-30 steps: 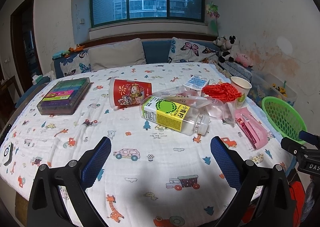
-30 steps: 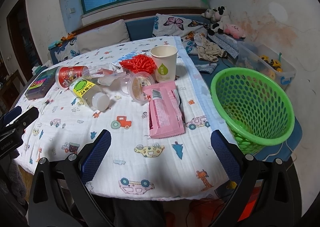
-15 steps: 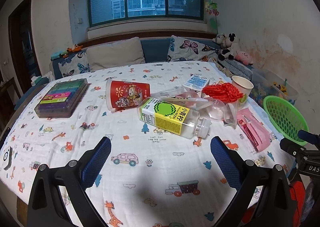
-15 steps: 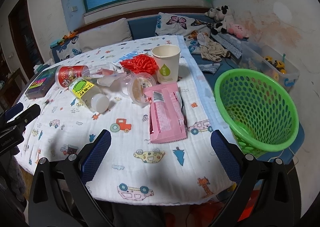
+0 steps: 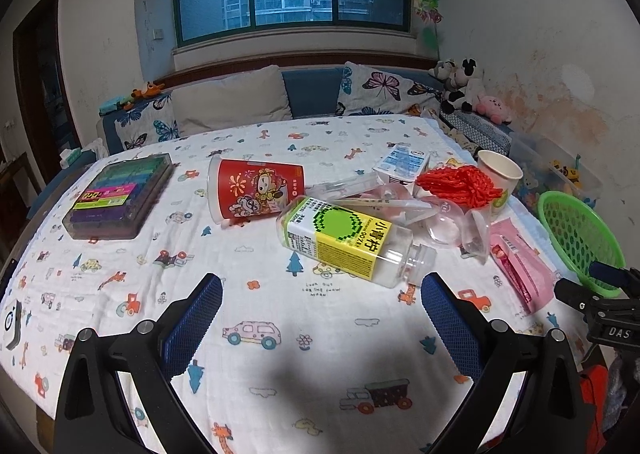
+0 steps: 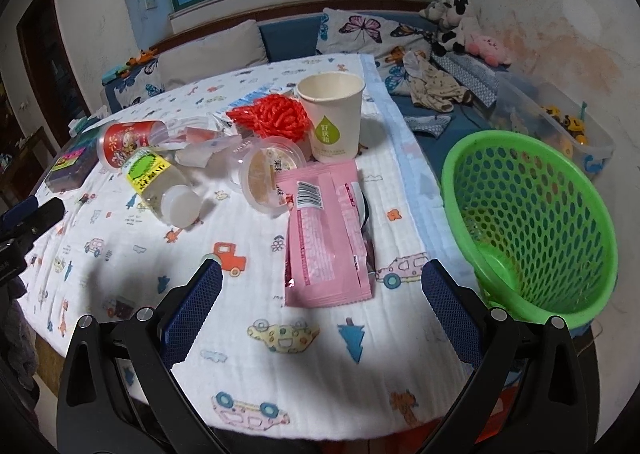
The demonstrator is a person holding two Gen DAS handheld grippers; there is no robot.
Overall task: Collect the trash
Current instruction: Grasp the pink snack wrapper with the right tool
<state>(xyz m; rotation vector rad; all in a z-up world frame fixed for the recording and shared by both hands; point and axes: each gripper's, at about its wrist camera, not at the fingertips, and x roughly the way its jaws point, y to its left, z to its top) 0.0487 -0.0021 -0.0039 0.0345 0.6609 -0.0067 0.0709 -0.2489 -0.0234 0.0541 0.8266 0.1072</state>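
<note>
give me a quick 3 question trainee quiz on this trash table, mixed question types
1. True or false: the paper cup stands upright while the red cup lies on its side.
2. Multiple choice: what lies nearest the right gripper? A) plastic bottle B) pink wrapper C) marker case
3. Fill in: the green basket holds ____ of the table's trash so far.

Key:
1. True.
2. B; the pink wrapper lies flat just ahead of its open jaws.
3. None; bottle, cups and wrapper all lie on the tablecloth, and both the right and the left gripper are open and hold nothing.
</note>
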